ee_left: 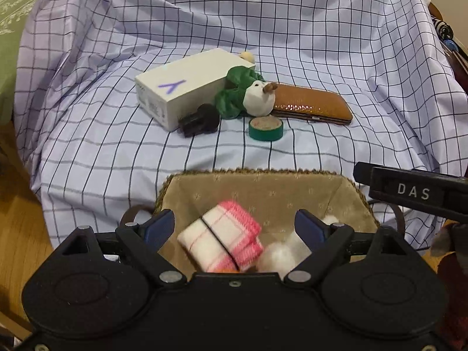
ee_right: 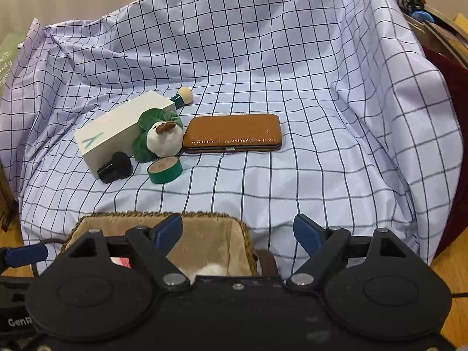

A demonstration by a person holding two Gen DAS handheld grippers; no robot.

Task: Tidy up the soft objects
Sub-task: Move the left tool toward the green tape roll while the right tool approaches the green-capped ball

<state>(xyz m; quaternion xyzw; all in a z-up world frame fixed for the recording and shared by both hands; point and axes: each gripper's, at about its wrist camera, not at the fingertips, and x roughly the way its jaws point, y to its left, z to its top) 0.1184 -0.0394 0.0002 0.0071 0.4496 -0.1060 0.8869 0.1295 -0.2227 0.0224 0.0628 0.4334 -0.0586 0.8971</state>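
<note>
Soft objects split between two spots: some inside the basket [ee_left: 263, 196], some out on the checked cloth [ee_left: 292, 44]. Checked cloth draped over everything, rumpled, spreading well beyond the basket on all sides. Basket lined in tan fabric with a braided rim, sitting at the cloth's near edge. White box [ee_left: 187, 87] lying well beyond the basket, marked with a purple letter. Tan case [ee_left: 313, 105] flat on the cloth, beyond the basket, right of the box. Pink-and-white folded cloth [ee_left: 222, 239] resting inside the basket, tilted, blurred; white fluffy thing [ee_left: 278, 256] just beside it, also inside. Green scrunchie [ee_left: 237, 93] leaning against the box, with a white plush bird [ee_left: 259, 99] touching it, both well beyond the basket. Black cylinder [ee_left: 199, 120] touching the box's near corner. Green tape roll [ee_left: 266, 128] between the basket and the plush bird. Small puff brush [ee_right: 182, 95] behind the box, farthest from the basket. Left gripper [ee_left: 234, 225] spread wide above the basket's interior, gripping nothing. Right gripper [ee_right: 238, 229] likewise spread, empty, over the basket's right rim.
</note>
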